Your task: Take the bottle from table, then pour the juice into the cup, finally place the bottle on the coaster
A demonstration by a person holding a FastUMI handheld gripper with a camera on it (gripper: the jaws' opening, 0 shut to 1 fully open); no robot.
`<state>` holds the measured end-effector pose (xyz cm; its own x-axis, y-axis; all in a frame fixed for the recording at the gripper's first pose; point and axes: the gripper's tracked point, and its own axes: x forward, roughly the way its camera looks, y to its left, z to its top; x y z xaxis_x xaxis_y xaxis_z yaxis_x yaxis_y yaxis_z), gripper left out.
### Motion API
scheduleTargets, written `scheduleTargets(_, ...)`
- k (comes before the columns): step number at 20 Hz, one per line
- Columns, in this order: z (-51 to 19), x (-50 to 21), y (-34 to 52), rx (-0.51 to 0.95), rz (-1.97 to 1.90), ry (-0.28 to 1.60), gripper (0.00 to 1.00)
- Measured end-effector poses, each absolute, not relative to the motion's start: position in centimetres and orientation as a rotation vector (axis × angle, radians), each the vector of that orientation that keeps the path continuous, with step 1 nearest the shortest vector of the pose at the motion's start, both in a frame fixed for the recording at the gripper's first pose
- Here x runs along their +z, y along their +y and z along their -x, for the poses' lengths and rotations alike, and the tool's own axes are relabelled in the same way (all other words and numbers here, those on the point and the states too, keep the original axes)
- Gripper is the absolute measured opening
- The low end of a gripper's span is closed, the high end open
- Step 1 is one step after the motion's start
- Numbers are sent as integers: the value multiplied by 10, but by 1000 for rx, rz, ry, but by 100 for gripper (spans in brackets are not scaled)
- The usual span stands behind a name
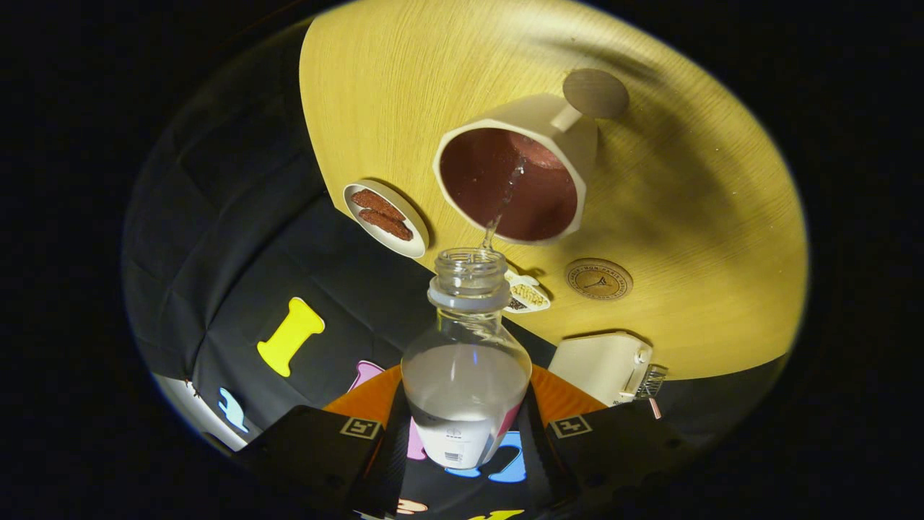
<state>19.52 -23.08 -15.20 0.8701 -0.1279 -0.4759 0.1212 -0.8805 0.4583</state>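
At the bottom centre of the frame the gripper [465, 433] is clamped on the bottle [465, 375], a finger pressed to each side of its lower body. The bottle is tipped neck-forward, and a thin stream is carried from its open mouth into the cup [516, 170] just beyond, above centre. The tilt is best deepened slowly, with the mouth kept over the rim. The coaster [599, 279] lies to the right of the neck, on the table [707, 238].

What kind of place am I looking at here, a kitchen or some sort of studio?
Probably a staged booth dressed as a snack table, not a real kitchen. A wooden table backs onto a black cloth wall. The gripper tips a bottle over a cup, beside a coaster and snack plate.
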Motion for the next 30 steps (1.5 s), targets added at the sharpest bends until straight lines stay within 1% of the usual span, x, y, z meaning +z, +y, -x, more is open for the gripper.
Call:
scheduleTargets(13, -189, -142, -238, -693, -2619, -19, 70)
scheduleTargets(22, -191, -151, -226, -710, -2589, 49, 70)
scheduleTargets(28, -191, -151, -229, -713, -2572, 39, 70)
scheduleTargets(30, -190, -155, -221, -724, -2538, 94, 70)
